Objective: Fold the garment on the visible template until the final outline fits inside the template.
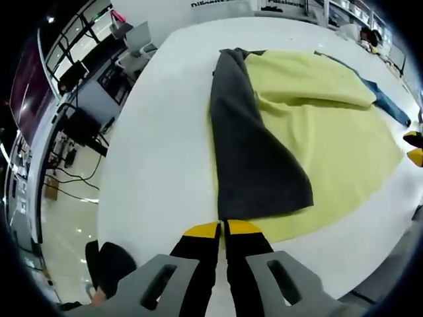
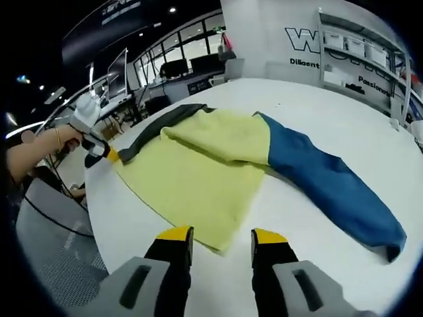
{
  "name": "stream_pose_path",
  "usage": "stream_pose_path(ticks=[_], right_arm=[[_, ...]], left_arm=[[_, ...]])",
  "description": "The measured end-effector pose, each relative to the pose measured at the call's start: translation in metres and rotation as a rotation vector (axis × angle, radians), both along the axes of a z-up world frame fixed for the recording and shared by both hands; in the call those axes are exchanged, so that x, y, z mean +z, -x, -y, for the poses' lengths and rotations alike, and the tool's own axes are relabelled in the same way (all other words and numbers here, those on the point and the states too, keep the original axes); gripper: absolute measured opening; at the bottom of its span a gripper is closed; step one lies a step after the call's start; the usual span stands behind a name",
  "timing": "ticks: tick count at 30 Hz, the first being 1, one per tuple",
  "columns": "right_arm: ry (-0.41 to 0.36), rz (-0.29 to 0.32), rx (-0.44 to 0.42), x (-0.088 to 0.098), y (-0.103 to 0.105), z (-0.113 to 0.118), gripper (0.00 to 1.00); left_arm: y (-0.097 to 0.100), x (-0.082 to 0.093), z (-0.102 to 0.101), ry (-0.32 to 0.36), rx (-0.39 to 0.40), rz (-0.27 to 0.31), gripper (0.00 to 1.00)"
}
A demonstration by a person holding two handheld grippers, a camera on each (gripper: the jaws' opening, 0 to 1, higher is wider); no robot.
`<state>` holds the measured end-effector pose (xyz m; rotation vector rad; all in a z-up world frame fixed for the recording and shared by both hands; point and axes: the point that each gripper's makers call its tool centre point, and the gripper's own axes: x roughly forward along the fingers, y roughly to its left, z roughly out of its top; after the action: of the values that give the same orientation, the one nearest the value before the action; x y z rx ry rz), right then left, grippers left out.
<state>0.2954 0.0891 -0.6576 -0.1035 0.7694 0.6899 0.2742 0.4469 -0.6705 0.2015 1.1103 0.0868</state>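
Pinched in my left hand-held gripper (image 1: pixel 222 230), lower centre, the garment (image 1: pixel 310 132) runs lengthwise up-frame; my right hand-held gripper (image 2: pixel 221 236) hangs spread

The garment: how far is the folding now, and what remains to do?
Partly done. The grey sleeve already lies folded over the yellow body, and the body's top is doubled over. In hand: the left tongs are shut on the grey sleeve's edge. Left to do: the blue sleeve is spread out on the white table; the right tongs are open, holding nothing.
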Motion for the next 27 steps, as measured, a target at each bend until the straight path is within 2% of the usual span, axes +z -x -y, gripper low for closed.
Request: stream_pose_path(ticks=[3, 4, 7, 10, 15, 19, 24, 25, 27], right_arm=[[0.009, -0.013, -0.005, -0.006, 0.001, -0.004, 0.24], [0.029, -0.031, -0.046, -0.011, 0.0, 0.0, 0.21], [0.041, -0.047, -0.074, -0.017, -0.001, 0.002, 0.16], [0.051, -0.053, -0.071, -0.019, 0.0, 0.001, 0.13], [0.062, -0.052, -0.075, -0.02, -0.003, 0.001, 0.01], [0.053, -0.069, -0.084, -0.021, -0.002, 0.003, 0.0], [0.032, -0.051, -0.086, -0.008, -0.001, 0.003, 0.0], [0.021, -0.021, -0.07, 0.003, -0.001, 0.0, 0.0], [0.026, 0.005, -0.046, 0.013, -0.001, -0.002, 0.0]], left_arm=[[0.0, 0.0, 0.0, 0.0, 0.001, 0.002, 0.06], [0.0, 0.0, 0.0, -0.003, -0.001, 0.003, 0.06], [0.0, 0.0, 0.0, -0.005, -0.007, 0.0, 0.06], [0.0, 0.0, 0.0, -0.007, -0.014, -0.003, 0.06], [0.0, 0.0, 0.0, 0.01, -0.005, 0.003, 0.06], [0.002, 0.0, 0.002, 0.035, -0.001, 0.006, 0.06], [0.004, 0.008, 0.005, 0.065, -0.006, 0.025, 0.06], [0.003, 0.012, 0.005, 0.067, -0.008, 0.034, 0.06], [0.003, 0.017, 0.004, 0.075, -0.008, 0.05, 0.06]])
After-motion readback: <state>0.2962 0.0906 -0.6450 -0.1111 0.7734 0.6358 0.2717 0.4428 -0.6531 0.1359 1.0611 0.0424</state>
